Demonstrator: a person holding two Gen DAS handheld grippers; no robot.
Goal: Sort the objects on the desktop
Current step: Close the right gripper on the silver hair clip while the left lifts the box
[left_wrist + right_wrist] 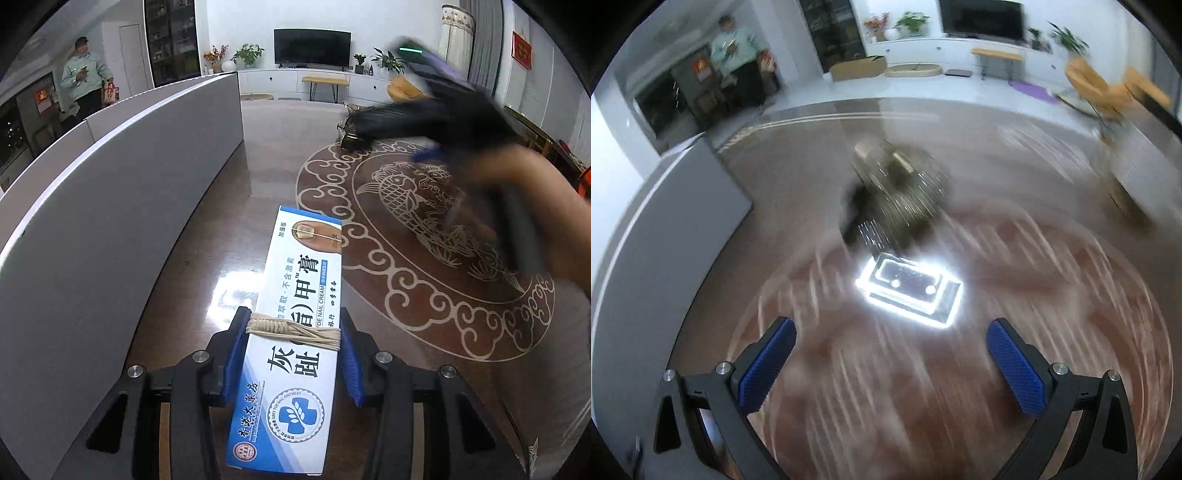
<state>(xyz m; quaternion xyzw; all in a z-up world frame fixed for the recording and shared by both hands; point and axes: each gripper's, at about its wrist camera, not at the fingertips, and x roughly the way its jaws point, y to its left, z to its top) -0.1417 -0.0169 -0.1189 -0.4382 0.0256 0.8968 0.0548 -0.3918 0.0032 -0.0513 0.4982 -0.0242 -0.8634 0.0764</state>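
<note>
Left gripper (293,343): closed on the ointment box (295,325); its blue pads (238,354) are pressed against the two long sides, with the jaws only narrowly apart.
Ointment box: a long white and blue carton bound with a pale elastic band (295,328), held lengthwise between the pads, its far end reaching out over the brown table (229,206).
Grey panel (110,206): stood upright along the table's left side, close beside the held box.
Right gripper (892,362): jaws spread wide with nothing between the blue pads (768,358); only the blurred tabletop is seen in the gap. In the left wrist view it is smeared across the upper right (454,110), so little detail can be read.
Dark ornament (897,192): set on the table beyond the right gripper, well apart from it; blurred, so what it is cannot be told.
Table inlay (413,206): a round fish pattern ringed with scrolls, to the right of the box.
Background: a person in a pale jacket (86,77) is seen standing at the far left.
</note>
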